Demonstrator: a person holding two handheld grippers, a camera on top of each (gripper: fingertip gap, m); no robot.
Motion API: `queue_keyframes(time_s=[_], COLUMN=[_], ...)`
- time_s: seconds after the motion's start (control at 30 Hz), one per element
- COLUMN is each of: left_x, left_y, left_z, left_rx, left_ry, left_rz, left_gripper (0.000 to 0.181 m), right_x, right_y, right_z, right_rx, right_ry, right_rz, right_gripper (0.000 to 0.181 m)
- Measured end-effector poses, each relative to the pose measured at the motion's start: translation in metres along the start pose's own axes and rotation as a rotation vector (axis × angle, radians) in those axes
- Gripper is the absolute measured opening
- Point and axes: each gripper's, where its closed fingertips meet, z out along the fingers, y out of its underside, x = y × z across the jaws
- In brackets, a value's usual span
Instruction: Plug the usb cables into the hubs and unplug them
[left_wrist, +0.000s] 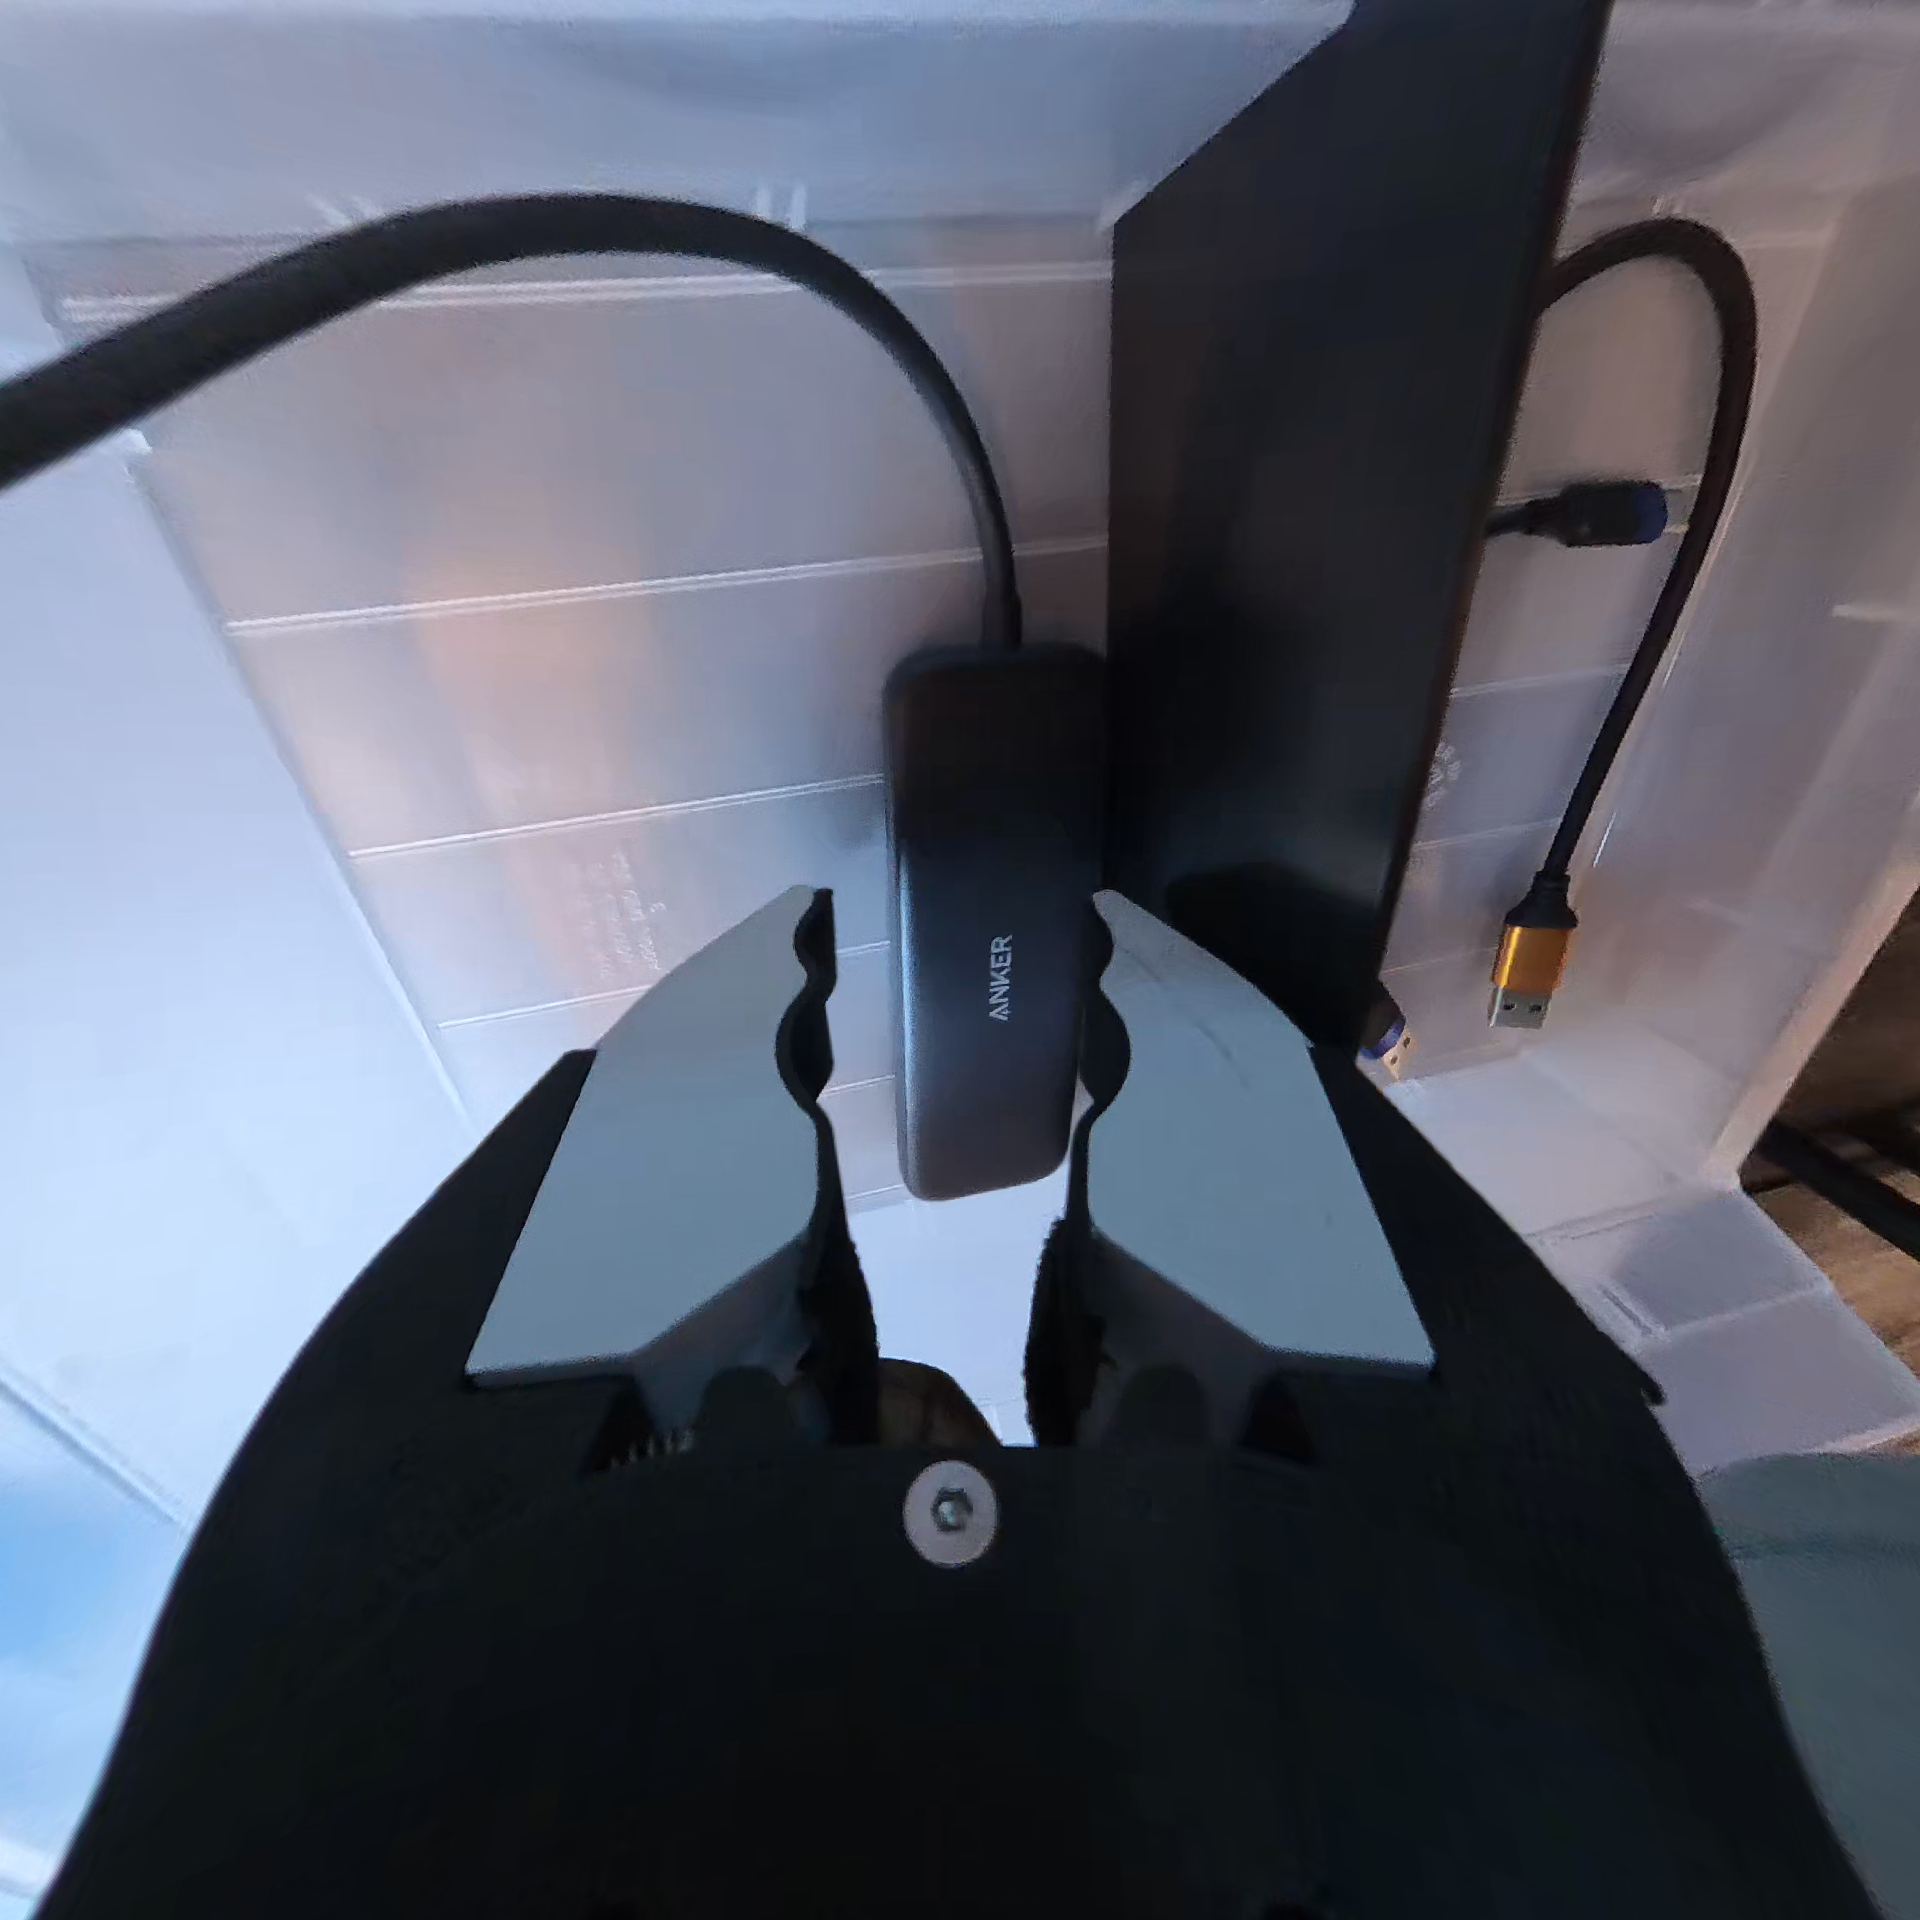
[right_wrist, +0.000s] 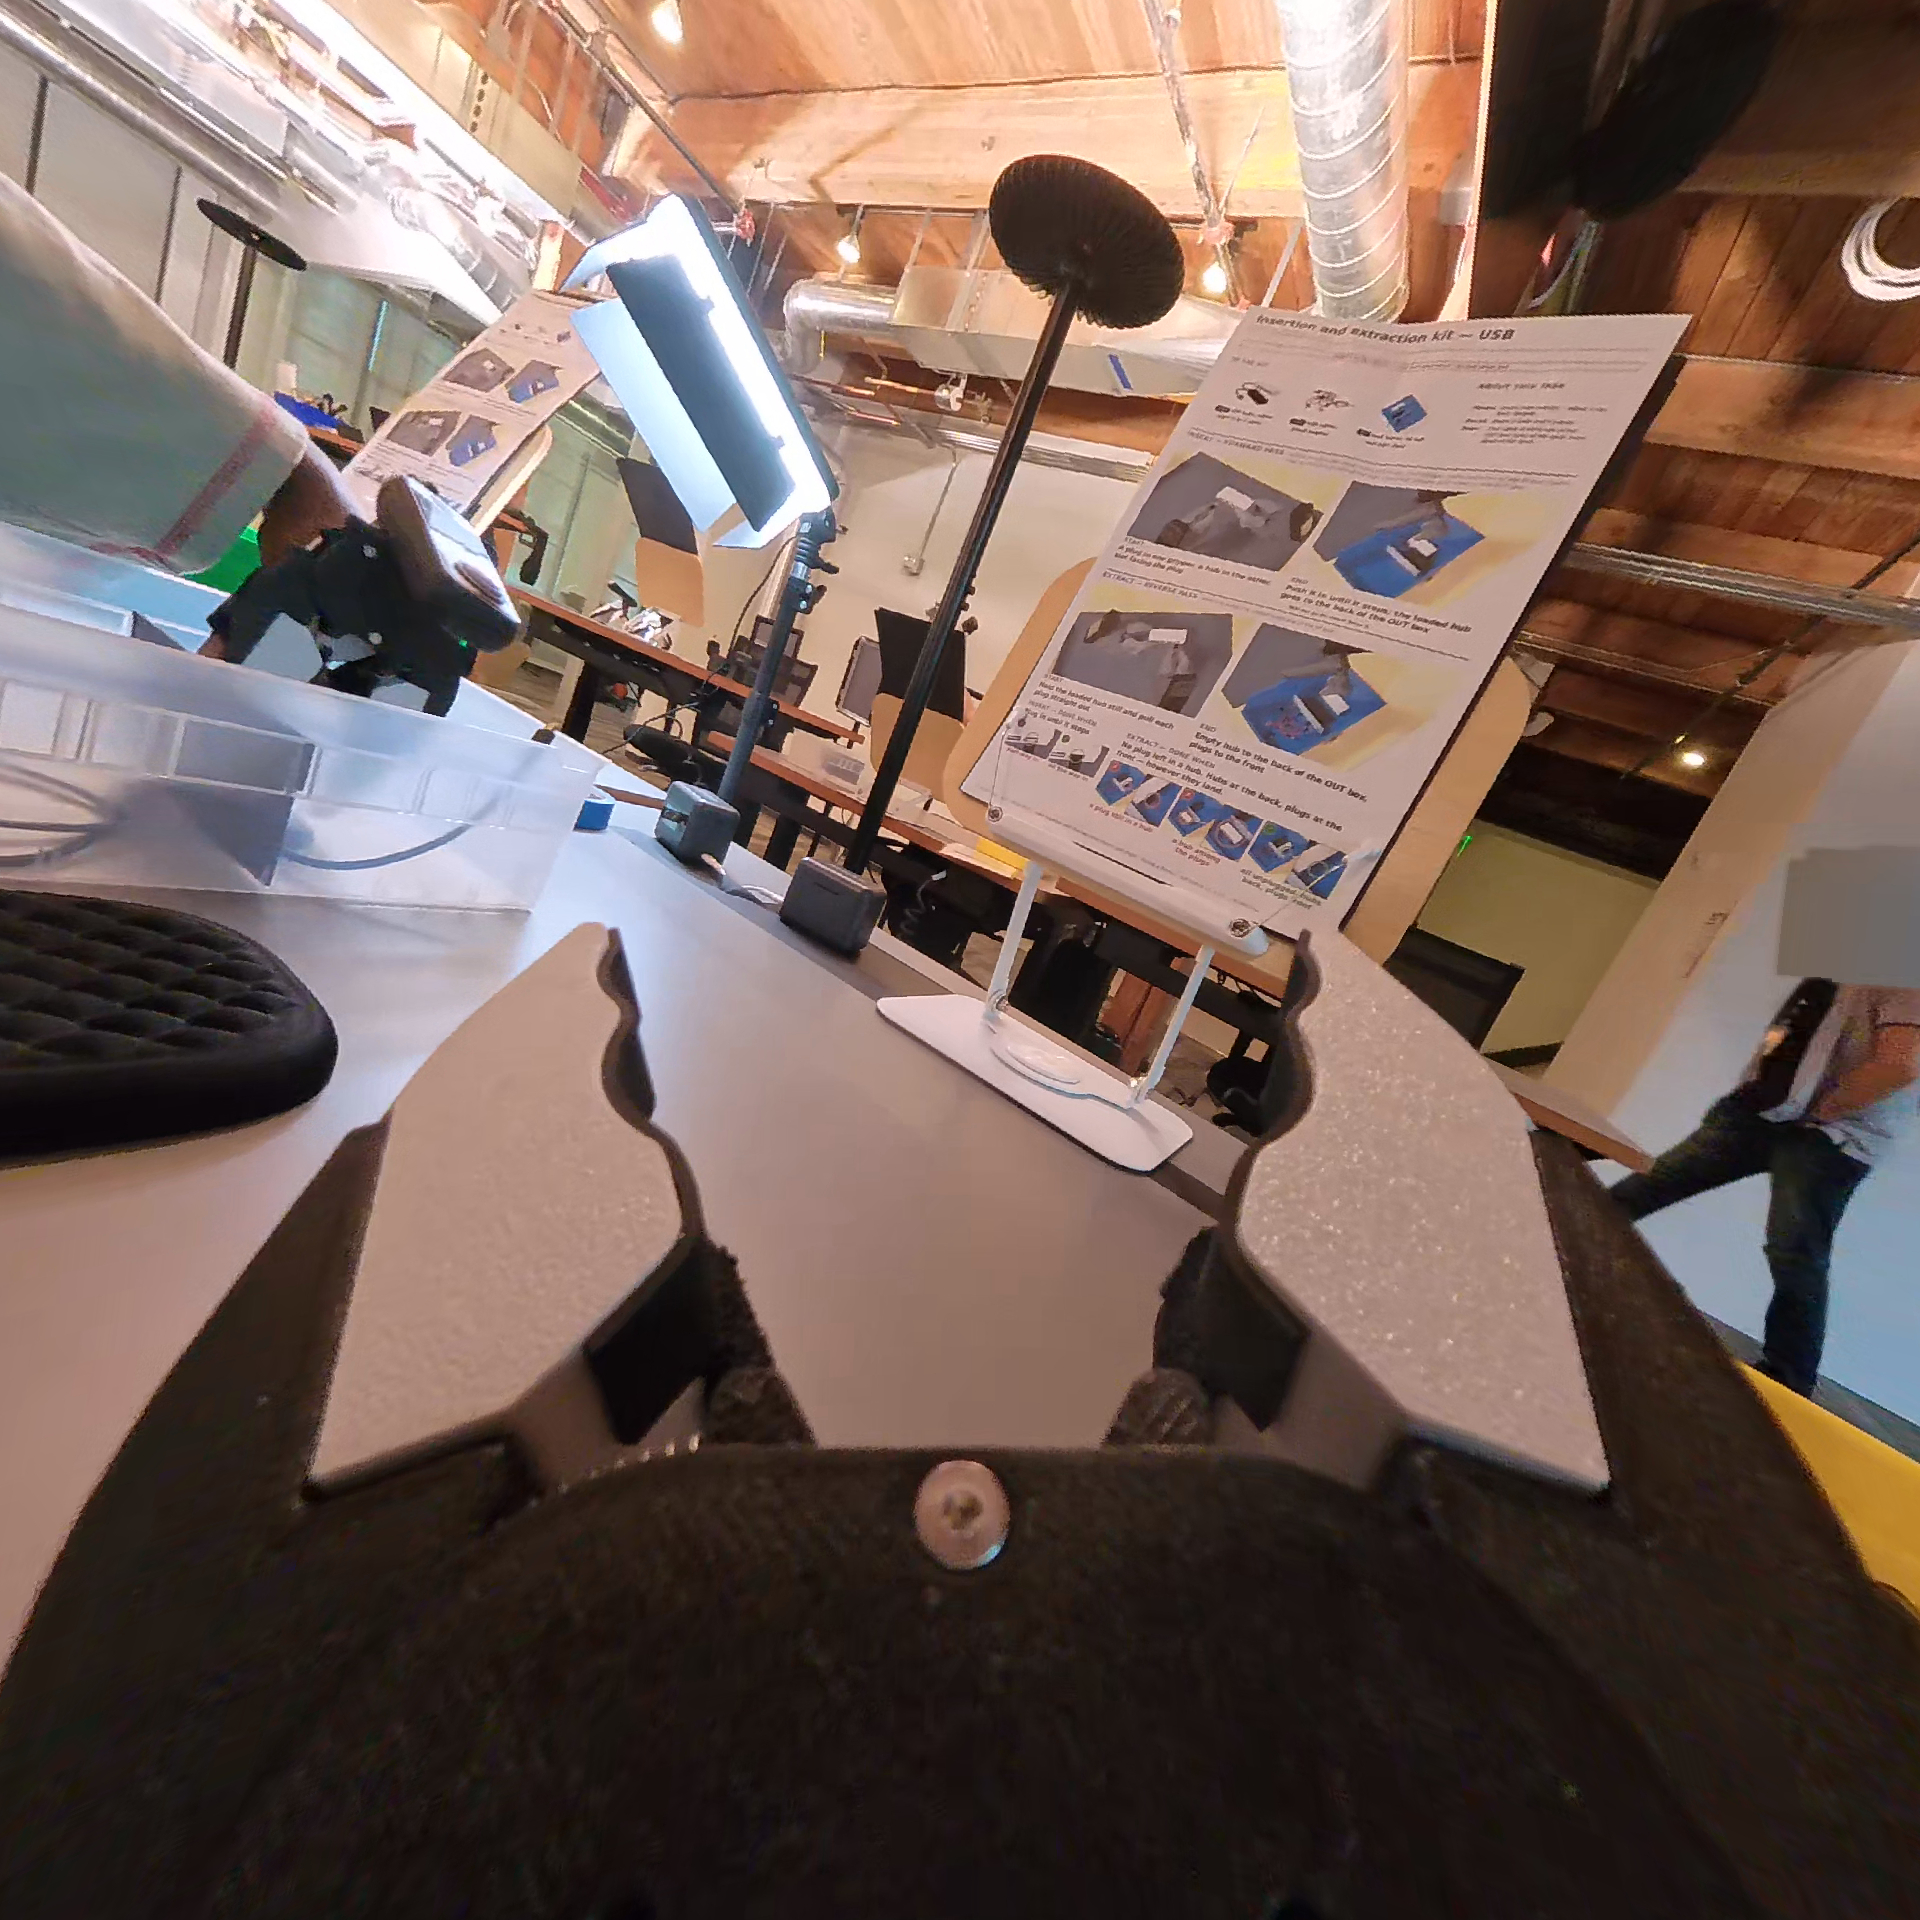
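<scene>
In the left wrist view a dark grey USB hub (left_wrist: 982, 914) lies on the floor of a clear plastic bin (left_wrist: 520, 675), its black cable (left_wrist: 644, 249) arcing away to the left. My left gripper (left_wrist: 961, 914) is open just above the hub, a finger on each side of it, not closed on it. A black divider (left_wrist: 1309, 520) stands right of the hub. Beyond it lie a gold-collared USB plug (left_wrist: 1527, 961), a blue-tipped plug (left_wrist: 1387, 1044) and another plug (left_wrist: 1590, 514). My right gripper (right_wrist: 956, 987) is open and empty, low over the grey table (right_wrist: 831, 1143).
In the right wrist view the clear bin (right_wrist: 312, 769) stands at left with the left gripper (right_wrist: 395, 592) and a sleeve reaching in. A black mesh pad (right_wrist: 125, 1018), an instruction card on a white stand (right_wrist: 1299, 623), a light panel (right_wrist: 707, 384) and pole bases (right_wrist: 831, 899) are on the table. Left tips to right tips: about 50 cm. The plug (left_wrist: 1590, 514) lies some 11 cm from my left tips, 35 cm from my right tips.
</scene>
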Motion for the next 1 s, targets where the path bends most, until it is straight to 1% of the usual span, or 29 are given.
queue_keyframes(time_s=[0.07,0.1,0.17,0.2,0.23,0.27,0.37,0.4,0.43,0.47,0.5,0.53,0.57,0.63,0.7,0.77,0.87,0.9,0.93,1.0], left_x=[0.004,0.005,0.006,0.006,0.006,0.006,0.002,0.000,-0.004,-0.020,-0.047,-0.053,-0.048,-0.035,-0.025,-0.012,-0.007,-0.008,-0.012,-0.021], left_y=[-0.002,-0.001,0.011,0.014,0.011,0.006,0.006,0.007,0.007,0.006,0.008,0.013,0.017,0.016,0.014,0.014,0.016,0.007,-0.008,-0.043], left_z=[-0.001,0.000,0.004,0.008,0.009,0.009,0.009,0.008,0.005,-0.002,-0.014,-0.019,-0.015,-0.008,-0.008,-0.008,-0.003,-0.003,-0.005,-0.019], left_rx=[0.022,0.032,-0.040,-0.066,-0.060,-0.039,-0.067,-0.077,-0.085,-0.080,-0.091,-0.133,-0.161,-0.131,-0.091,-0.063,-0.074,-0.033,0.057,0.282], left_ry=[0.016,0.037,0.078,0.076,0.077,0.064,0.007,-0.018,-0.069,-0.209,-0.433,-0.506,-0.477,-0.392,-0.317,-0.206,-0.089,-0.078,-0.076,-0.066], left_rz=[0.033,0.012,-0.035,-0.034,-0.016,-0.005,-0.008,-0.016,-0.020,-0.032,-0.033,0.010,0.026,-0.011,-0.028,-0.062,-0.101,-0.099,-0.121,-0.245], left_gripper=[0.041,0.039,0.038,0.037,0.033,0.034,0.041,0.041,0.039,0.028,0.016,0.019,0.024,0.032,0.035,0.037,0.037,0.035,0.035,0.036], right_x=[-0.001,0.000,0.004,0.006,0.009,0.011,0.016,0.017,0.018,0.018,0.018,0.018,0.018,0.018,0.019,0.018,0.017,0.016,0.016,0.016], right_y=[-0.001,-0.001,-0.001,0.000,0.000,0.000,-0.001,-0.001,-0.001,-0.001,-0.001,-0.002,-0.002,-0.003,-0.003,-0.004,-0.003,-0.002,0.000,0.003], right_z=[-0.001,-0.001,-0.003,-0.003,-0.004,-0.005,-0.008,-0.008,-0.009,-0.009,-0.009,-0.010,-0.010,-0.011,-0.011,-0.010,-0.009,-0.009,-0.009,-0.009], right_rx=[0.008,0.013,0.011,0.005,0.003,0.005,0.009,0.007,0.006,0.006,0.008,0.010,0.010,0.011,0.016,0.021,0.015,0.007,-0.003,-0.023], right_ry=[-0.018,-0.020,0.000,0.013,0.027,0.039,0.070,0.079,0.084,0.086,0.086,0.085,0.085,0.087,0.088,0.085,0.077,0.073,0.071,0.074], right_rz=[0.003,0.005,0.001,-0.002,-0.006,-0.011,-0.025,-0.027,-0.026,-0.026,-0.027,-0.030,-0.034,-0.037,-0.029,-0.021,-0.029,-0.034,-0.039,-0.047], right_gripper=[0.113,0.111,0.110,0.110,0.109,0.109,0.106,0.106,0.106,0.106,0.106,0.106,0.106,0.105,0.104,0.103,0.102,0.102,0.101,0.100])
